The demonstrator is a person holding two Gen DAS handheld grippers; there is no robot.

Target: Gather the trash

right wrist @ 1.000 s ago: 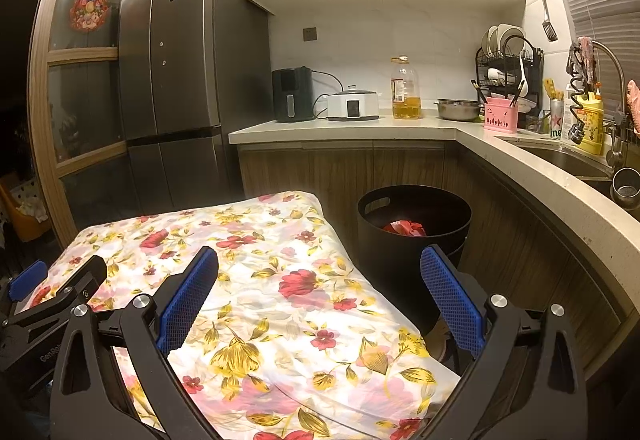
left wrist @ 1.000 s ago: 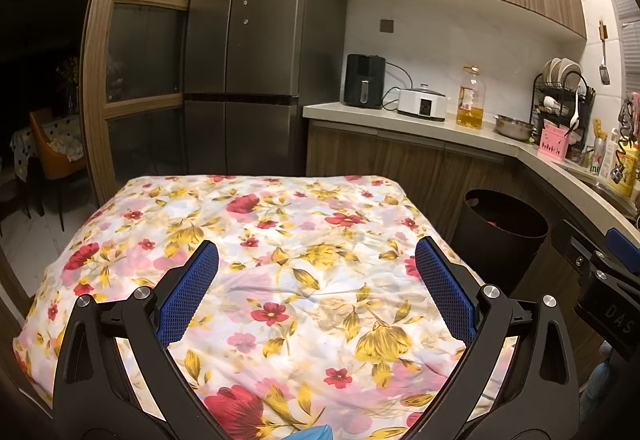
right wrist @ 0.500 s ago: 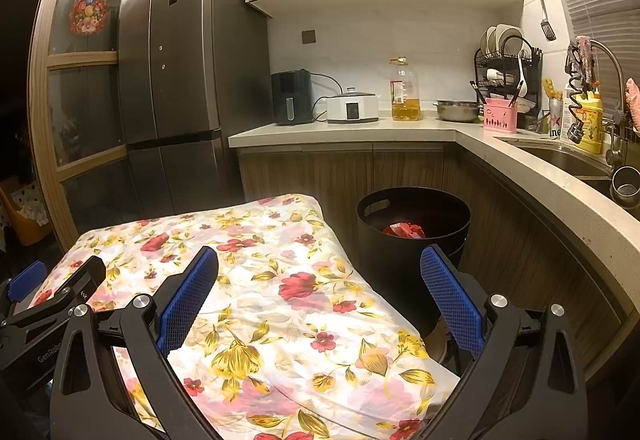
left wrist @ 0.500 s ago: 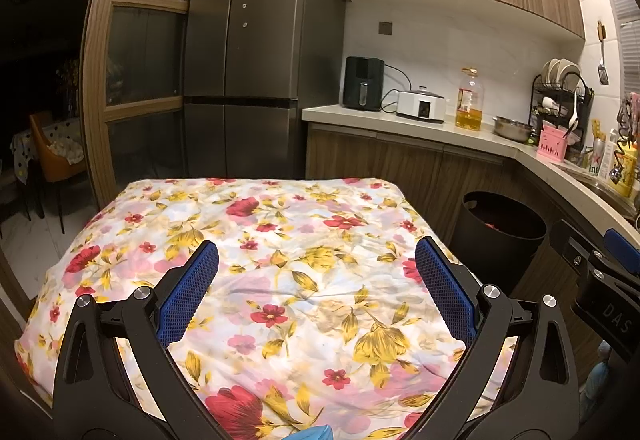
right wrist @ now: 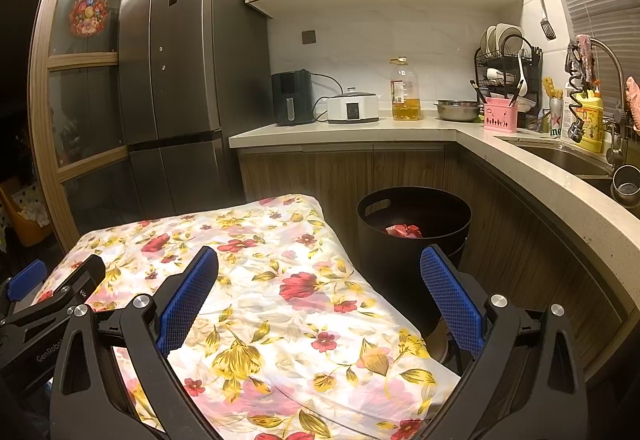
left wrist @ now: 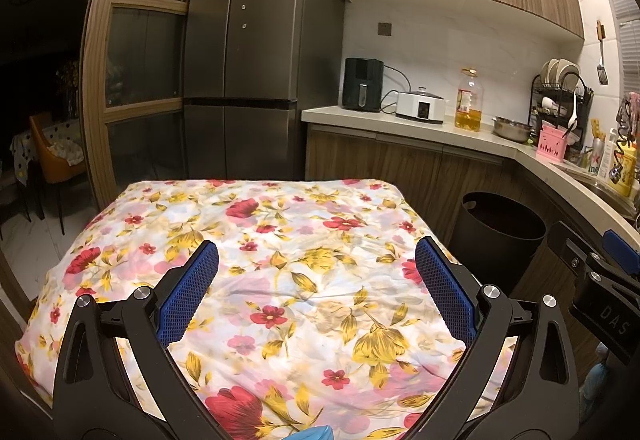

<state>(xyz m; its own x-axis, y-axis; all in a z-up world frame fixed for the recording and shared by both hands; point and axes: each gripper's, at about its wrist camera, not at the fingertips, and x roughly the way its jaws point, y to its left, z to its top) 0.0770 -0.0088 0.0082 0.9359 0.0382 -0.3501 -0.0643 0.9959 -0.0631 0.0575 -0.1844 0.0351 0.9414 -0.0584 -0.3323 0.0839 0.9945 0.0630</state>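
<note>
Both views have pulled back slightly over the last second, so the floral-clothed table (left wrist: pixel 304 240) sits lower and farther. Left tongs (left wrist: pixel 316 288) hover over its cloth, spread wide and empty. Right tongs (right wrist: pixel 320 292) gape empty over the table's right edge. Just beside that edge stands the black bin (right wrist: pixel 412 240), red trash (right wrist: pixel 404 230) inside.

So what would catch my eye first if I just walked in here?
Probably the bright floral tablecloth filling the middle, with each open hand-held gripper's blue fingers framing it. To its right stands a black trash bin with something red inside, below the curved kitchen counter.
</note>
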